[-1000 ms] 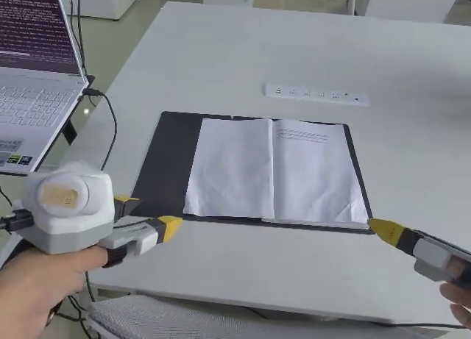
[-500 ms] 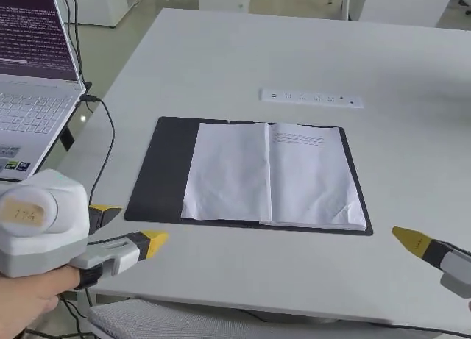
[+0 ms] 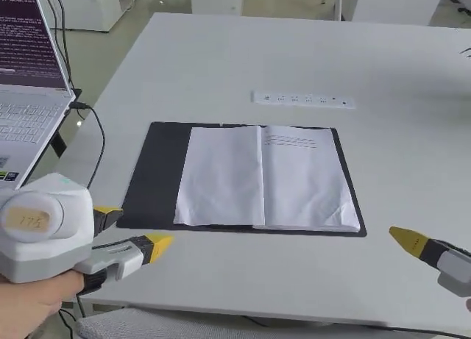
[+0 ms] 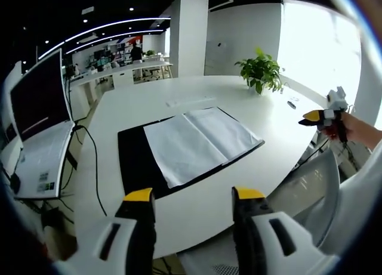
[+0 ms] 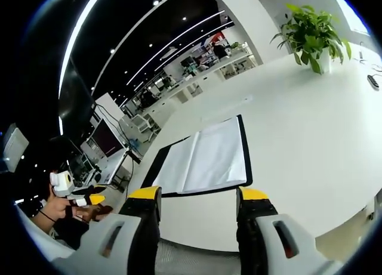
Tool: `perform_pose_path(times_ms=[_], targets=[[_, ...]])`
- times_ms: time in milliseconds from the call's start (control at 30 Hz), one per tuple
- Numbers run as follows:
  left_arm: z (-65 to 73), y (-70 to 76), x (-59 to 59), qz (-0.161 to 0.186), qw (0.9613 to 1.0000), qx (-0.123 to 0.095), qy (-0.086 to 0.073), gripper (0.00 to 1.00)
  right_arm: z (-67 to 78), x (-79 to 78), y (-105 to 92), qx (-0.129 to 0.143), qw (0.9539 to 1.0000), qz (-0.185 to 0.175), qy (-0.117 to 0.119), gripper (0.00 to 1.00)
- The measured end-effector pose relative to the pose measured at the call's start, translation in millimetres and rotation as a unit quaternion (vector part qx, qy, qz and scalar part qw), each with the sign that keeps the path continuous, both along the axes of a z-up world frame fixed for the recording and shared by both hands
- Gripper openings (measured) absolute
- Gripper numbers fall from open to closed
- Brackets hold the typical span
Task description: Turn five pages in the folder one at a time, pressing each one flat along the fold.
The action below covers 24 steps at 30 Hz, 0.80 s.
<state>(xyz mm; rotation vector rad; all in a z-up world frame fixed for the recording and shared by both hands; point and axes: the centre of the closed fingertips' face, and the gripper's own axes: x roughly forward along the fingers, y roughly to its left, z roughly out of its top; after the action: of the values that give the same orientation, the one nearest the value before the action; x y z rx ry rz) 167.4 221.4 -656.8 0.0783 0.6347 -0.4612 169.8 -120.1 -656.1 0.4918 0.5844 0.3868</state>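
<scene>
The folder [image 3: 158, 179] lies open by the desk's [image 3: 221, 59] near edge, left gripper [image 3: 141, 226] and right gripper [image 5: 198, 193] both gaping empty off it, so I'd nip only the top right-hand page [image 3: 302, 179] by its curled near corner.

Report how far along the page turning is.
Done: the folder lies open, with white sheets flat on both sides of the fold. How many were turned cannot be told.
In hand: nothing. The left gripper and right gripper are both open, off the folder.
Left: any remaining pages, starting from the right-hand page, whose near corner curls up.
</scene>
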Motion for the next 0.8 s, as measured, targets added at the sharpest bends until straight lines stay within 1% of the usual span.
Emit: perform_pose_path(times_ms=[67, 133, 233, 300, 333, 400, 433, 467, 533, 567, 600, 633, 667, 700, 733, 800], targets=[[-2.2, -8.8, 8.6, -0.007, 1.0, 0.003, -0.003, 0.49, -0.9, 0.5, -0.3, 0.001, 1.0, -0.001, -0.002, 0.49], [-5.2, -19.1, 15.5, -0.018, 0.9998, 0.004, -0.002, 0.49, -3.5, 0.8, 0.3, 0.003, 1.0, 0.0, 0.001, 0.49], [-12.0, -43.2, 27.2, -0.048, 0.9988, 0.012, -0.001, 0.49, -6.3, 0.0, 1.2, 0.003, 1.0, 0.002, 0.002, 0.48], [-17.2, -54.1, 32.4, -0.06, 0.9981, 0.017, 0.003, 0.5, -7.7, -0.3, 0.9, 0.002, 1.0, 0.003, 0.004, 0.48], [-21.8, -61.0, 36.9, -0.066, 0.9976, 0.022, 0.005, 0.5, -8.6, 0.1, 0.4, 0.003, 1.0, 0.002, 0.003, 0.48], [-26.0, -75.3, 44.1, -0.076, 0.997, 0.013, 0.005, 0.49, -9.8, 0.9, -0.5, 0.006, 1.0, -0.001, 0.004, 0.48], [-30.1, -84.0, 47.3, -0.082, 0.9965, 0.009, 0.011, 0.5, -10.2, 1.3, -0.8, 0.007, 1.0, -0.002, 0.004, 0.47], [-31.6, -86.9, 48.7, -0.084, 0.9964, 0.009, 0.012, 0.5, -10.3, 1.8, -0.8, 0.008, 1.0, -0.002, 0.004, 0.47], [-40.6, -103.5, 55.6, -0.098, 0.995, 0.015, 0.012, 0.5, -12.4, 4.0, -1.6, 0.01, 0.9999, -0.004, 0.003, 0.46], [-43.3, -108.8, 58.2, -0.101, 0.9947, 0.015, 0.012, 0.5, -12.7, 4.7, -1.1, 0.011, 0.9999, -0.003, 0.002, 0.46], [-48.3, -116.5, 62.0, -0.106, 0.9941, 0.015, 0.015, 0.5, -13.9, 5.6, -0.5, 0.011, 0.9999, -0.003, 0.003, 0.46], [-49.6, -119.2, 63.9, -0.107, 0.994, 0.014, 0.015, 0.5, -14.6, 5.7, -0.4, 0.01, 0.9999, -0.004, 0.004, 0.45], [-52.4, -127.3, 68.4, -0.111, 0.9937, 0.01, 0.012, 0.5, -15.2, 5.8, 1.3, 0.01, 0.9999, -0.002, 0.003, 0.45], [-54.9, -131.8, 71.9, -0.112, 0.9936, 0.009, 0.012, 0.51, -15.8, 6.0, 2.4, 0.01, 0.9999, 0.0, 0.004, 0.46], [-58.1, -139.3, 75.6, -0.116, 0.9931, 0.01, 0.013, 0.51, -17.0, 6.0, 3.5, 0.009, 0.9999, 0.001, 0.005, 0.45], [-61.5, -148.5, 81.2, -0.119, 0.9928, 0.009, 0.011, 0.51, -18.3, 6.5, 5.1, 0.01, 0.9999, 0.003, 0.005, 0.45]])
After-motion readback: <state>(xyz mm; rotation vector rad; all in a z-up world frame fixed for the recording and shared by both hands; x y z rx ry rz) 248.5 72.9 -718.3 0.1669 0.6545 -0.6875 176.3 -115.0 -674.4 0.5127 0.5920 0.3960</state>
